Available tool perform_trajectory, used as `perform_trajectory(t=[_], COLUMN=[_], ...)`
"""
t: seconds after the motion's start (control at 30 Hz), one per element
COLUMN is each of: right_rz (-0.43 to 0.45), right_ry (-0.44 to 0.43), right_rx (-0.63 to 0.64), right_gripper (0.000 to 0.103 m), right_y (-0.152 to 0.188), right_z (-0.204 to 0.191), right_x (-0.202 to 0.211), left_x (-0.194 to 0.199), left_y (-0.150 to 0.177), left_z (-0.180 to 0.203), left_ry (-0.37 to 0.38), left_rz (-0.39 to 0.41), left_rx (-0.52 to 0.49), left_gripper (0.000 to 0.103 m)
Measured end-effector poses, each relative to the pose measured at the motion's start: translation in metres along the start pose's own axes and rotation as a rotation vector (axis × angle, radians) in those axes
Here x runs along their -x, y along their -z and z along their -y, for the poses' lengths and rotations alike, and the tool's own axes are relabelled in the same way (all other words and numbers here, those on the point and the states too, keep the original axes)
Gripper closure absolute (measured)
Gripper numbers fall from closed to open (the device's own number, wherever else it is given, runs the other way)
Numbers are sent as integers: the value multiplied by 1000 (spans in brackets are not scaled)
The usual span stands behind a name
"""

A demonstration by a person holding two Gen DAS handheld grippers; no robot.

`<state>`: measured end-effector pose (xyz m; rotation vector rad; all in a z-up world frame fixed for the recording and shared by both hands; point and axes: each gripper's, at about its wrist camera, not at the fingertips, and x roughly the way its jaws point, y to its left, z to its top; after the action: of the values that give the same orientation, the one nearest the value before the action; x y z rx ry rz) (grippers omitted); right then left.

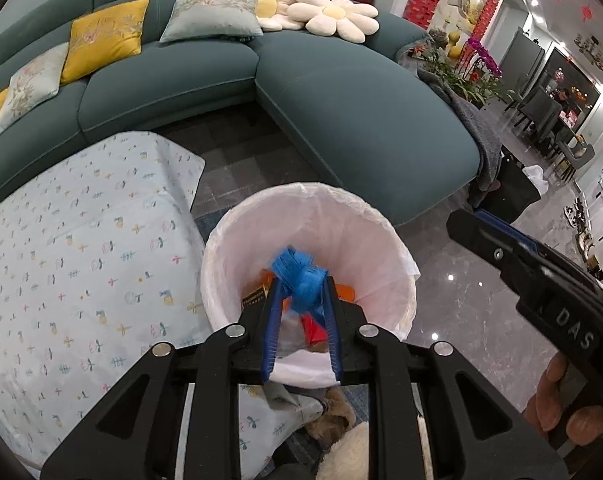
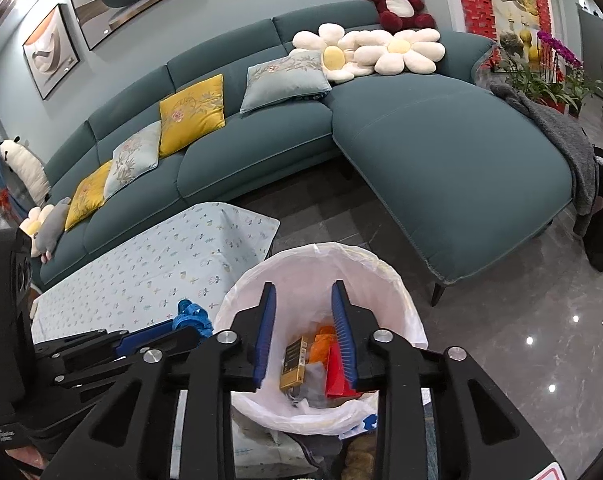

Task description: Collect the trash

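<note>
- the left tool (image 1: 301, 280) hangs over the white-lined trash bin (image 1: 397, 264), tilted down into its mouth.
- a crumpled blue piece of trash (image 1: 299, 274) sits at the tips of its blue pads; it looks blurred, and the pads stand a little apart on either side of it, so i cannot tell whether they press on it.
- in the right wrist view the same blue trash (image 2: 191, 316) shows at the end of the left tool (image 2: 189, 326), just beside the bin's left rim (image 2: 237, 296).
- the right tool (image 2: 303, 292) is parted, nothing between its pads, and it points into the bin from above.
- inside the bin lie a dark and gold carton (image 2: 293, 364), an orange wrapper (image 2: 321, 346) and a red packet (image 2: 335, 376), packed close together at the bottom.
- the bin stands on the glossy grey floor (image 2: 521, 344), just beside a table (image 1: 61, 260) covered with a pale cloth printed with small flowers.
- a teal sectional sofa (image 2: 441, 152) runs behind the table and the bin, carrying yellow cushions (image 2: 191, 114), pale blue ones and white flower-shaped cushions (image 2: 405, 54).
- a person's hand (image 1: 569, 400) grips the handle of the right tool at the right edge of the left wrist view.
</note>
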<state>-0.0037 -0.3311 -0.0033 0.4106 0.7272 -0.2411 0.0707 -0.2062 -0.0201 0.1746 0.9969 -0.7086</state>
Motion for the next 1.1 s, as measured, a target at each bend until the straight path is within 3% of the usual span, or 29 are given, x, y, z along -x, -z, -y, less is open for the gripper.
perform_trajectory(t=[0.1, 0.13, 0.27, 0.63, 0.83, 1.0, 1.1], right_rz=[6, 8, 19, 51, 50, 34, 33], right_ry=[7, 11, 19, 47, 41, 33, 53], right_rx=[1, 2, 8, 61, 118, 132, 148], right_gripper=[64, 62, 51, 34, 27, 26, 20], right_y=[1, 1, 1, -1, 4, 10, 16], right_z=[3, 3, 3, -17, -38, -55, -64], right_x=[1, 2, 4, 14, 19, 22, 25], left_x=[0, 1, 3, 20, 37, 50, 58], left_y=[-4, -4, -6, 4, 17, 29, 38], left_z=[4, 4, 5, -14, -29, -46, -57], left_ry=[-11, -16, -24, -66, -114, -156, -172], left_rz=[12, 22, 34, 62, 88, 103, 110], left_rx=[10, 15, 7, 40, 67, 93, 119], left_gripper=[48, 44, 43, 35, 23, 19, 18])
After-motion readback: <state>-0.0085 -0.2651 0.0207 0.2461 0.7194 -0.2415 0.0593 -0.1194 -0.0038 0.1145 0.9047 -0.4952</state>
